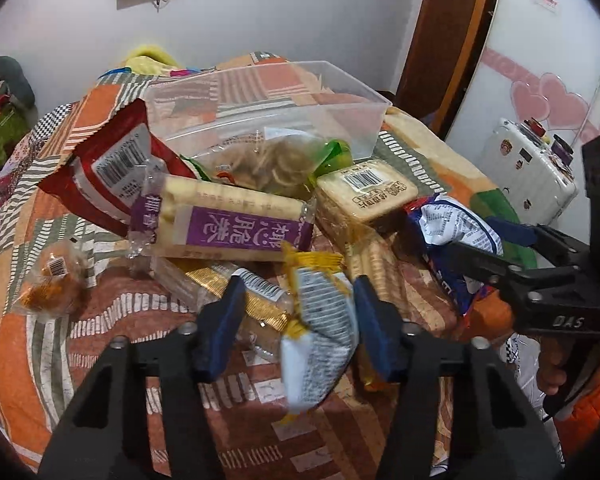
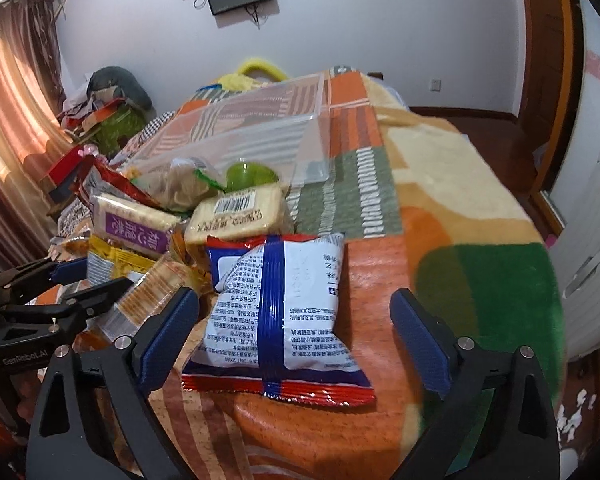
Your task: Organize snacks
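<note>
The blue-white snack bag (image 2: 280, 312) lies flat on the bed blanket (image 2: 440, 200), long axis running away from me, squarely between my right gripper (image 2: 296, 334), spread wide. My left gripper (image 1: 298, 312) stands open around a yellow-white packet (image 1: 320, 328).

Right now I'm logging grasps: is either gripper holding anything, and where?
Left gripper: seemingly the yellow-and-white snack packet, mid-body. Right gripper: open, holding nothing.
</note>
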`<act>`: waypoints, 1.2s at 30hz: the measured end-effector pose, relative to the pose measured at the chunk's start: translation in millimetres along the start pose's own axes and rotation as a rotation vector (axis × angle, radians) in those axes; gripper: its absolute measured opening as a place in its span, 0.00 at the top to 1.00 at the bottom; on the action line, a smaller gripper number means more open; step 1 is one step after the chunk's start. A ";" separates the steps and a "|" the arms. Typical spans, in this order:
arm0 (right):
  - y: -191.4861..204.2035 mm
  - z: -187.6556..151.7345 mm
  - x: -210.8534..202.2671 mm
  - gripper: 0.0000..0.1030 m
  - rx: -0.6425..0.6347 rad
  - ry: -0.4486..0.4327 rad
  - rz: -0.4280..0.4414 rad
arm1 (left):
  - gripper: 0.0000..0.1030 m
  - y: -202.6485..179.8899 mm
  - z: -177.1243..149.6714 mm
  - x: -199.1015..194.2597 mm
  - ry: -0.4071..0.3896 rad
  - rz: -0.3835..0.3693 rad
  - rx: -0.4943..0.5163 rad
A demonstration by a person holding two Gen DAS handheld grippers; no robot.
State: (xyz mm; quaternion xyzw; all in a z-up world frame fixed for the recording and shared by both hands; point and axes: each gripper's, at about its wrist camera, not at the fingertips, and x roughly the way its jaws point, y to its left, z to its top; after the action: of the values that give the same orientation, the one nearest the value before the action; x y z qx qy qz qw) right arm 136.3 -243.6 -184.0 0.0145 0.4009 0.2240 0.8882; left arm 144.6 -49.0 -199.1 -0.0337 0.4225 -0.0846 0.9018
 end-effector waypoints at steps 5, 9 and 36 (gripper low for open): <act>0.6 -1.2 13.1 0.17 0.001 0.042 0.010 | 0.66 -5.3 -0.8 4.4 -0.009 0.006 0.027; 2.6 -2.8 15.2 0.32 -0.011 0.050 0.008 | 0.68 -4.4 -0.2 1.1 -0.020 0.001 0.023; 30.5 59.8 -24.0 0.38 -0.068 -0.183 -0.003 | 0.98 35.3 54.9 -71.4 -0.191 -0.030 -0.054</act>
State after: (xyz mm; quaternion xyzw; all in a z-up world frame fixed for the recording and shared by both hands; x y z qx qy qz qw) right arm 153.7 -216.8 -120.3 0.0041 0.3102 0.2340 0.9214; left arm 146.2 -1.9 -114.7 -0.0722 0.3362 -0.0829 0.9354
